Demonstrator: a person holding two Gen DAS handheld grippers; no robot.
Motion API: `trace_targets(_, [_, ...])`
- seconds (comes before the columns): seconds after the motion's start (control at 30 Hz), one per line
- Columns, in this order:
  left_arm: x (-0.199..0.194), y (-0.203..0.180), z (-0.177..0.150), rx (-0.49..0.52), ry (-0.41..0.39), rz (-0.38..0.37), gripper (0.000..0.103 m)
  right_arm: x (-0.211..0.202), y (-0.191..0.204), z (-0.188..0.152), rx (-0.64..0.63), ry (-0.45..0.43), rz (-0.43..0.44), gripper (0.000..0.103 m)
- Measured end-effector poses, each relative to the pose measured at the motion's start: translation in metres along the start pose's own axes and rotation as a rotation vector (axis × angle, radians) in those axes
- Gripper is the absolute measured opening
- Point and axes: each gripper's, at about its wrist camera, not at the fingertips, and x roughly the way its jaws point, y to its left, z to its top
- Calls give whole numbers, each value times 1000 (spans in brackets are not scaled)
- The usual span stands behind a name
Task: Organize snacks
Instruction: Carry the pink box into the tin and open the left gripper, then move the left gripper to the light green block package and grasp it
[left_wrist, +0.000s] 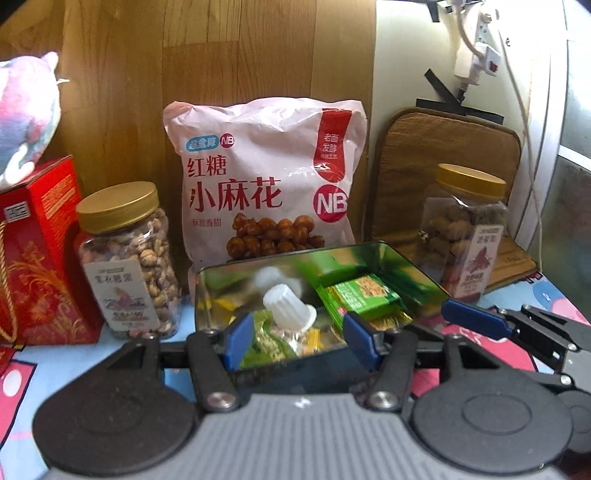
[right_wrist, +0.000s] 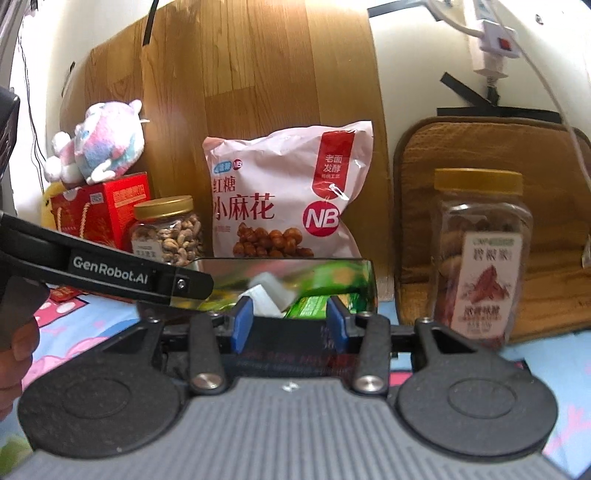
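Left wrist view is showing the biggest thing first: a pink bag (left_wrist: 264, 177) leaning upright against the wood panel (left_wrist: 184, 74), likely propped there so its label faces out. Flanking it are two gold-lidded jars, a nut jar (left_wrist: 127, 258) on the left and a second jar (left_wrist: 463, 229) on the right, looking already lined up along the back of the table (left_wrist: 33, 373). A red box (left_wrist: 40, 251) is standing at far left with a plush toy (left_wrist: 26, 114) sitting on top. In front of the bag an open tin (left_wrist: 417, 266) is holding the small snacks: green packets (left_wrist: 360, 299), a white jelly cup (left_wrist: 286, 308) on its side, and wrapped candies (left_wrist: 273, 341). My guess is the tin is the collecting spot for loose pieces.

Left tongs (left_wrist: 299, 343) are hovering spread over the tin's near edge, gripping nothing. Right tongs (right_wrist: 290, 323) are also spread and empty, sitting low at the tin's front wall.

Right wrist view is looking from lower down, so the tin's contents are mostly hidden behind its wall, only the cup and a green packet peeking out; candies show only from the left. It alone is showing the whole plush toy and the left gripper's arm crossing in. Left wrist view alone is catching the right tongs' blue finger (left_wrist: 474, 319) beside the tin.
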Motion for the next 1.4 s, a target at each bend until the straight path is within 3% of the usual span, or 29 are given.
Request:
trace_targets(0.17, [-25, -8, -24, 16, -3, 0, 56, -22, 6, -17, 30, 21, -13, 48])
trace_targets(0.43, [-44, -19, -74, -5, 59, 14, 56, -50, 5, -46, 120, 60, -53, 48])
trace_targets(0.57, [-47, -23, -92, -11, 78, 39, 56, -63, 3, -56, 145, 35, -80, 48])
trace_targets(0.87, [-48, -30, -116, -25, 64, 84, 56, -77, 0, -60, 174, -54, -82, 55])
trace_targets(1.17, [-47, -51, -137, 63, 29, 133, 59, -77, -2, -60, 184, -53, -67, 55])
trace_targets(1.4, [-47, -52, -139, 70, 27, 137, 59, -78, -3, -60, 190, -51, -66, 55])
